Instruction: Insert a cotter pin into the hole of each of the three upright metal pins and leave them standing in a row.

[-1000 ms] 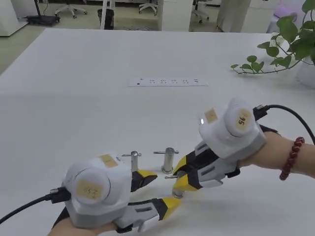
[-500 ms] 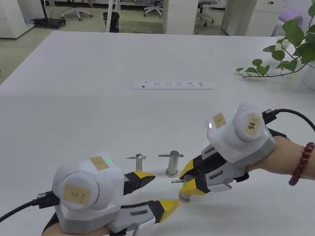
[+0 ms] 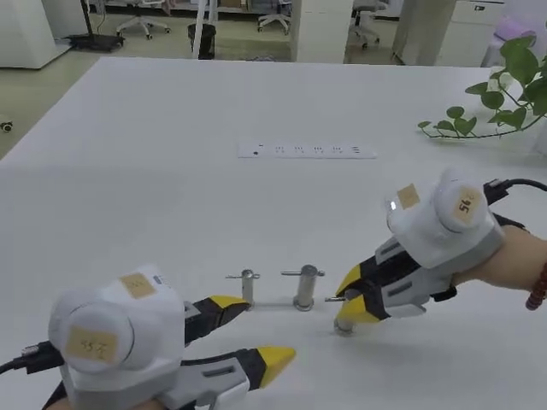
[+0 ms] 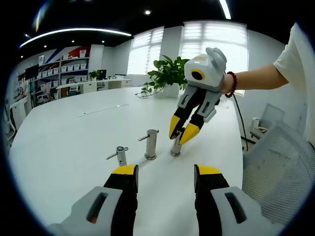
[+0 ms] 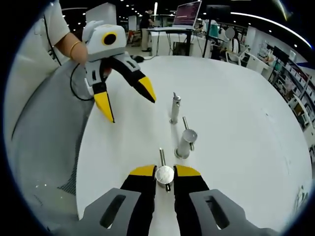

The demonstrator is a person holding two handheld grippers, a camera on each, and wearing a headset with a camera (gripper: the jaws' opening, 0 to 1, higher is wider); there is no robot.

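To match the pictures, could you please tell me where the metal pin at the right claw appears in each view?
Head view: end pin low, right of centre, at the right claw.
Left gripper view: end pin at centre, rightmost in row.
Right gripper view: end pin at bottom centre, between the jaws.
Shared landmark: thick middle pin beside it.

The right gripper (image 5: 164, 169) rises from the bottom, its yellow-tipped fingers (image 5: 143, 172) pressed against both sides of the nearest metal pin (image 5: 164, 175), which a cotter pin (image 5: 161, 156) crosses. Beyond it on the white table (image 5: 231, 123) stand a middle pin (image 5: 185, 142) and a far pin (image 5: 174, 108), both upright. At upper left the left gripper (image 5: 132, 108) hangs with fingers spread.
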